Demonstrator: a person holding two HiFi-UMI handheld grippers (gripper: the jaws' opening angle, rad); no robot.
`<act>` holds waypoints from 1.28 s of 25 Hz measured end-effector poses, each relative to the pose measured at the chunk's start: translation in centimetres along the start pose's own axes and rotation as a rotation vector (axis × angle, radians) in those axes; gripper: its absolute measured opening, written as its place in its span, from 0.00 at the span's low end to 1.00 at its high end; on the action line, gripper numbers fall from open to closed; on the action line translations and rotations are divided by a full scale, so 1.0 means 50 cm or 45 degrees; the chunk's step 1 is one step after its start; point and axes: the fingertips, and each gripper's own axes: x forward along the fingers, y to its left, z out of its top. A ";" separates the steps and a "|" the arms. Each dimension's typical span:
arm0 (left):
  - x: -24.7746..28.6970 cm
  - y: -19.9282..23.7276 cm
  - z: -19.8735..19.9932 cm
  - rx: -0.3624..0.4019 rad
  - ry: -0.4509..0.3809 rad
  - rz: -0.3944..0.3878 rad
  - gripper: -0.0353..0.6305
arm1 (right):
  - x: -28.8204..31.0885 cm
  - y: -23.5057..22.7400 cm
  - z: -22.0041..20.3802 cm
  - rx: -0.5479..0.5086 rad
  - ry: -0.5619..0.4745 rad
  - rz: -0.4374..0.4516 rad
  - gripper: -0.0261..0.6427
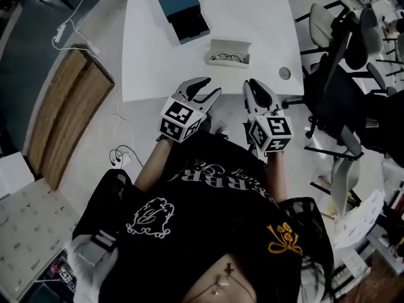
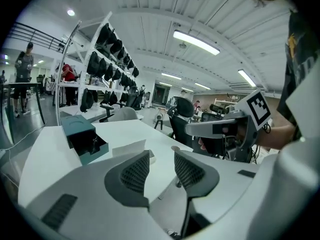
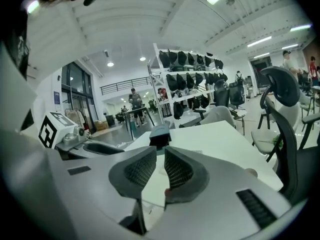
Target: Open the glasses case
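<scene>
Bench [image 1: 151,55], white, in a room with a rack [image 2: 107,54] of dark bags, bears the open glasses case [image 1: 228,45] near a teal box [image 1: 180,5]; left gripper [image 1: 211,87] jaws spread, right gripper [image 1: 254,84] jaws narrowly apart, both empty.

Quick tally from where I stand: 1 white table [image 1: 151,55]. On it, 1 glasses case [image 1: 230,44] w/ 1 pr of glasses [image 1: 228,57] inside, plus 1 teal box [image 1: 180,5]. 1 round cap [image 1: 285,73] set in the tabletop. 2 grippers: 1 left gripper [image 1: 213,86] & 1 right gripper [image 1: 251,82]. 2 marker cubes [image 1: 182,120] [image 1: 273,133], 1 per gripper. 2 wooden boards [image 1: 60,103] side by side on the floor. Black office chairs [image 1: 344,103] off to the side: at least 2, can't get an exact no. Further back, 1 shelf rack [image 2: 100,54] of dark bags, too many to count.
</scene>
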 end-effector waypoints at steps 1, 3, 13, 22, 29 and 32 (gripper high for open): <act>-0.010 -0.021 -0.001 -0.007 -0.015 0.013 0.29 | -0.022 0.003 -0.008 0.016 -0.006 0.026 0.13; -0.033 -0.058 -0.004 -0.023 -0.046 0.050 0.26 | -0.062 0.013 -0.021 0.048 -0.022 0.082 0.13; -0.120 -0.173 -0.064 -0.092 -0.074 0.212 0.15 | -0.174 0.063 -0.072 0.125 -0.034 0.265 0.08; -0.143 -0.221 -0.078 -0.155 -0.134 0.246 0.10 | -0.212 0.084 -0.109 0.115 0.006 0.382 0.06; -0.149 -0.243 -0.075 -0.169 -0.121 0.237 0.10 | -0.226 0.081 -0.100 0.145 0.008 0.426 0.06; -0.152 -0.241 -0.069 -0.152 -0.123 0.236 0.10 | -0.223 0.081 -0.095 0.132 0.009 0.424 0.06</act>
